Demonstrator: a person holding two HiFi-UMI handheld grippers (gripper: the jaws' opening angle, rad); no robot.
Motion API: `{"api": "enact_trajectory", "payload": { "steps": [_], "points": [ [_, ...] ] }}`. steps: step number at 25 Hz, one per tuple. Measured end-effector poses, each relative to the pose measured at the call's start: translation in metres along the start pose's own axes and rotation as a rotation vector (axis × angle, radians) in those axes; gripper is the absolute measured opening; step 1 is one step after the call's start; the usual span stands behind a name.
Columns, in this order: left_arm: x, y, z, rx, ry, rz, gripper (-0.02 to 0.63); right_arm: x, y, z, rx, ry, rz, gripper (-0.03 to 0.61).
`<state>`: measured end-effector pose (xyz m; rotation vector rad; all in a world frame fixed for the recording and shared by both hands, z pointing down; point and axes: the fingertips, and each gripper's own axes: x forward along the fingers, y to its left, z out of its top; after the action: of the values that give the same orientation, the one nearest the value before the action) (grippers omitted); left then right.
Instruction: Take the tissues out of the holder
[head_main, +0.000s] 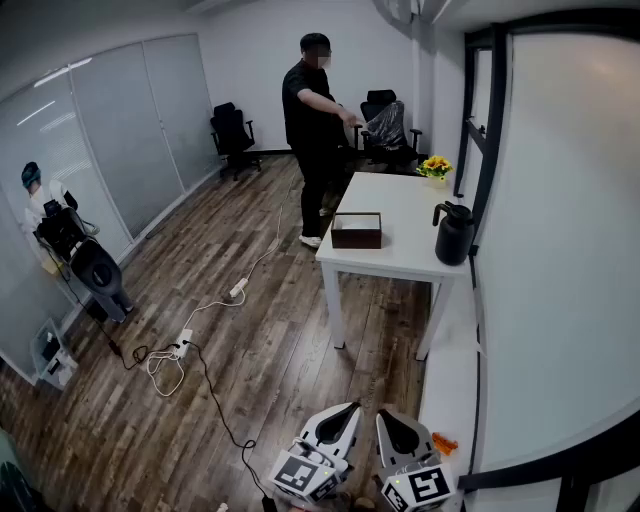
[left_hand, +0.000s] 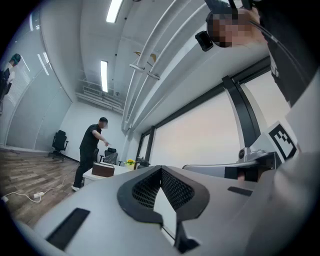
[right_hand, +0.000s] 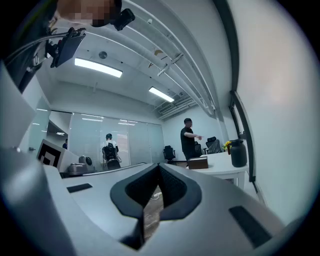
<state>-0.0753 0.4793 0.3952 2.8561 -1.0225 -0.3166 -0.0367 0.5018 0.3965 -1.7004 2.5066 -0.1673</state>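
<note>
A dark brown tissue holder (head_main: 357, 231) stands on the near left part of a white table (head_main: 395, 255), far ahead of me. It also shows small in the left gripper view (left_hand: 103, 170) and in the right gripper view (right_hand: 198, 163). Whether tissue sticks out of it I cannot tell at this distance. My left gripper (head_main: 335, 425) (left_hand: 161, 170) and right gripper (head_main: 400, 432) (right_hand: 160, 165) hang side by side at the bottom of the head view, well short of the table. Both are shut, tips touching, with nothing between them.
A black kettle (head_main: 454, 233) and yellow flowers (head_main: 435, 167) share the table. A person in black (head_main: 315, 120) stands at its far left side. Cables and a power strip (head_main: 185, 340) lie on the wooden floor. Office chairs (head_main: 232, 135) stand at the back; another person (head_main: 45, 205) stands at left.
</note>
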Motion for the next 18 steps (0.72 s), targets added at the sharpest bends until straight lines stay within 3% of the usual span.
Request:
{"api": "enact_trajectory", "payload": {
  "steps": [18],
  "points": [
    [0.015, 0.008, -0.013, -0.015, 0.000, 0.028, 0.008, 0.005, -0.013, -0.002, 0.047, -0.027, 0.068, 0.005]
  ]
}}
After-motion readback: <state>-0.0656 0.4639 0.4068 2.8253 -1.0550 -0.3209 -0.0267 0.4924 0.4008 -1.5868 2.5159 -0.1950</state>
